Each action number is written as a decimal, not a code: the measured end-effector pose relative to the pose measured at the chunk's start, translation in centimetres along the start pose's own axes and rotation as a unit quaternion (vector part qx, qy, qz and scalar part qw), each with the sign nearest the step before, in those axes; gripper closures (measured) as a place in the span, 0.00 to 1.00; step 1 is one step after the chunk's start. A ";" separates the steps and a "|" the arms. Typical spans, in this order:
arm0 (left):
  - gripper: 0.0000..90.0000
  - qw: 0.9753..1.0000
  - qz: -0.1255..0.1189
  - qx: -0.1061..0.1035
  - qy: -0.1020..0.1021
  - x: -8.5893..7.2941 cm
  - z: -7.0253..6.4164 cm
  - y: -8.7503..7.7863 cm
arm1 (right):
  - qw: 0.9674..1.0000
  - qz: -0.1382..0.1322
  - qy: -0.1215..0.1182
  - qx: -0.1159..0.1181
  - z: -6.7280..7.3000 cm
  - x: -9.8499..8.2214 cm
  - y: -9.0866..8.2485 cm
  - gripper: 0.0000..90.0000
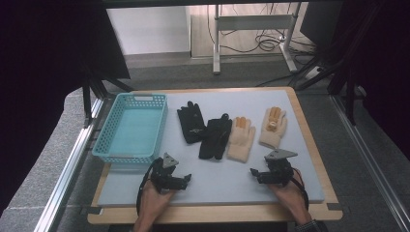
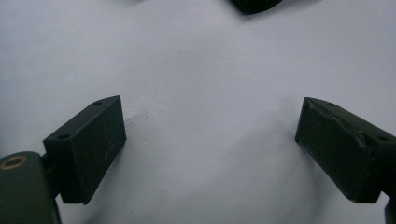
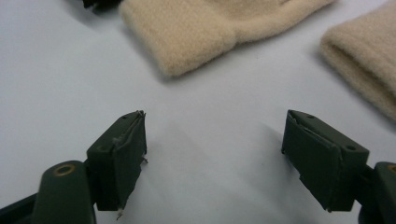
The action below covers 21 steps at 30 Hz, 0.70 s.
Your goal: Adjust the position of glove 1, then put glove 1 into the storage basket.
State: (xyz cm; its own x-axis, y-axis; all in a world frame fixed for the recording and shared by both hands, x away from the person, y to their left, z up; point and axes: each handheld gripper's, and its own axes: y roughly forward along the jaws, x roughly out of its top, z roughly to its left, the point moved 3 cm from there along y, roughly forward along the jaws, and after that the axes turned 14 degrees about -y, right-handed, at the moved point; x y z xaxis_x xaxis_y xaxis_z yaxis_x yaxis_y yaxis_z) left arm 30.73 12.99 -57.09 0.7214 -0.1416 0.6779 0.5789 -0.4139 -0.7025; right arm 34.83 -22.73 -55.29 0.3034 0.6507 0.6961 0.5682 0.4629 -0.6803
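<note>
4 gloves lie in a row across the middle of the table (image 1: 300, 125), on its pale grey-blue mat. 2 are black and smooth: the left black glove (image 1: 191, 123) and the right black glove (image 1: 216, 137), their edges overlapping. 2 are cream, fuzzy knit: the left cream glove (image 1: 241, 139) and the right cream glove (image 1: 273, 127), which has orange fingertips. A turquoise plastic basket (image 1: 109, 130) with lattice walls sits at the table's left edge.

The left hand-held gripper (image 1: 186, 178) rests low on the mat near the front, well short of the black gloves, held in a hand from below; jaws apart, nothing between them. The right hand-held gripper (image 1: 255, 171) lies near the left cream glove's cuff, jaws likewise apart and empty.

The right gripper view brings out the ribbed knit cuffs (image 3: 196, 32) close up; the left gripper view has bare mat and a black glove's edge (image 2: 254, 4).
</note>
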 end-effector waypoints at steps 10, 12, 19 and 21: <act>0.10 1.000 0.000 0.000 0.000 0.0 0.0 0.0 | 1.000 0.000 0.003 0.000 0.0 0.0 0.0 0.22; 0.10 1.000 -0.001 0.000 0.000 0.0 0.0 0.0 | 1.000 0.001 0.003 0.000 0.0 0.0 0.0 0.22; 0.10 1.000 -0.001 -0.001 -0.001 0.0 0.0 0.0 | 1.000 0.006 0.002 0.001 0.0 0.0 0.1 0.15; 0.10 1.000 -0.001 -0.001 -0.001 0.0 0.0 0.0 | 1.000 0.008 0.003 0.000 0.0 0.0 0.1 0.14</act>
State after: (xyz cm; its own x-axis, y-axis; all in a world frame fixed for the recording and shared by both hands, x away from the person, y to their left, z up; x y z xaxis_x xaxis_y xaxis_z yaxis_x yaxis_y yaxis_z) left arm 30.73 13.00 -57.11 0.7211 -0.1398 0.6786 0.5793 -0.4156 -0.7012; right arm 34.91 -22.69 -55.37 0.3174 0.6537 0.6870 0.5641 0.4521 -0.6909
